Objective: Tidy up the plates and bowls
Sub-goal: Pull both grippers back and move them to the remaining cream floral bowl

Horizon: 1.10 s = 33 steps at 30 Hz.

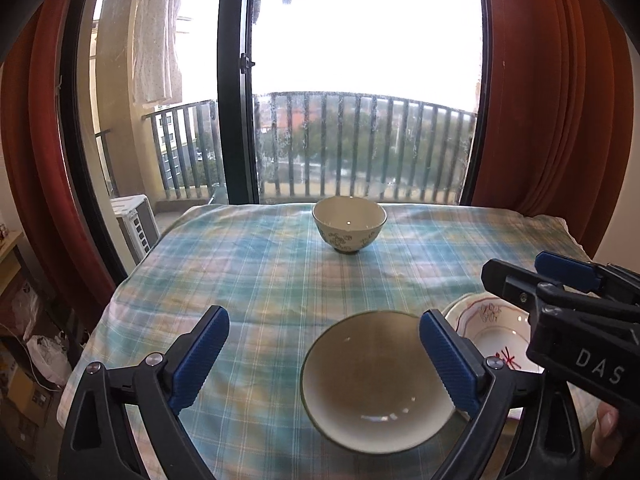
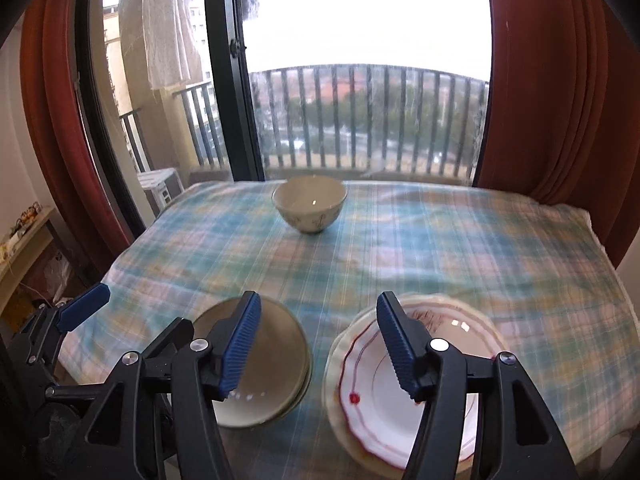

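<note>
Jaws of left gripper [image 1: 324,360] held wide open, nothing gripped; right gripper [image 2: 318,346] open too, empty. Brown bowl [image 1: 376,380] and white plate [image 2: 400,392] set side by side on counter [image 2: 440,248]; flowered bowl [image 1: 349,224] seen far back.

on the counter [image 2: 440,240] i see a bowl [image 2: 309,204] standing alone at the far edge, before the window [image 2: 360,80]. at the near edge a stack of bowls [image 2: 276,360] sits left, and a stack of plates [image 2: 372,392] just beside it on the right, apart. my left gripper [image 1: 324,360] hangs above the bowls, my right gripper [image 2: 320,344] above the gap.
</note>
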Motion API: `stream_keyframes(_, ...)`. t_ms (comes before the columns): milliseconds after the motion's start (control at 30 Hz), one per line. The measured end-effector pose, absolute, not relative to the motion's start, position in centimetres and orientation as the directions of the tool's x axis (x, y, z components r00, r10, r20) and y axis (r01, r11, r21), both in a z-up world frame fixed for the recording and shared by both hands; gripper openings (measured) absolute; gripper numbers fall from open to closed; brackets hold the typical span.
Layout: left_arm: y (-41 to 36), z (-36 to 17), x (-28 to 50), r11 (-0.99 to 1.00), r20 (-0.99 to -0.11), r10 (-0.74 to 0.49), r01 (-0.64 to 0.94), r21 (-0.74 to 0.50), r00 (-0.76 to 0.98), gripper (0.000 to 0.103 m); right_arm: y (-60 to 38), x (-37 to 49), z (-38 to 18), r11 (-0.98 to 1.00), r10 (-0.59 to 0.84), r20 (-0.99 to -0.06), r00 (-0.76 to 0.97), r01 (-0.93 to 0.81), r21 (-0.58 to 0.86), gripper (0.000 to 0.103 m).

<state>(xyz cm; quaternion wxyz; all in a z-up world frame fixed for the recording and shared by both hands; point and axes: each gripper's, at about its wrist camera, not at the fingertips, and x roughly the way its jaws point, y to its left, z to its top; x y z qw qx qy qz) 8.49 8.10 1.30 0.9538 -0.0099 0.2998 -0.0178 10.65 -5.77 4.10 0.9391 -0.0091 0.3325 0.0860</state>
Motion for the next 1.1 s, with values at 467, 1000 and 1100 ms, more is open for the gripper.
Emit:
stream_keyframes(467,6.1,4.4,14.0,1.0,-0.531,0.009,-0.011,-0.001,0.847,0.103,-8.0,16.0,7.0,0.984,0.166,-0.552,0.817,-0.178,0.033,0.088)
stream_keyframes(1000,6.4,3.7,22.8,0.998,-0.532,0.054,-0.027,0.058,0.845,0.102,-6.9,24.3,6.6,0.974,0.202,-0.528,0.825,-0.225,0.022,0.089)
stream_keyframes(1100,6.4,3.0,25.0,0.998,-0.556,0.05,-0.022,0.057,0.83,0.102,-6.5,25.8,6.4,0.974,0.195,-0.538,0.82,-0.227,0.007,0.089)
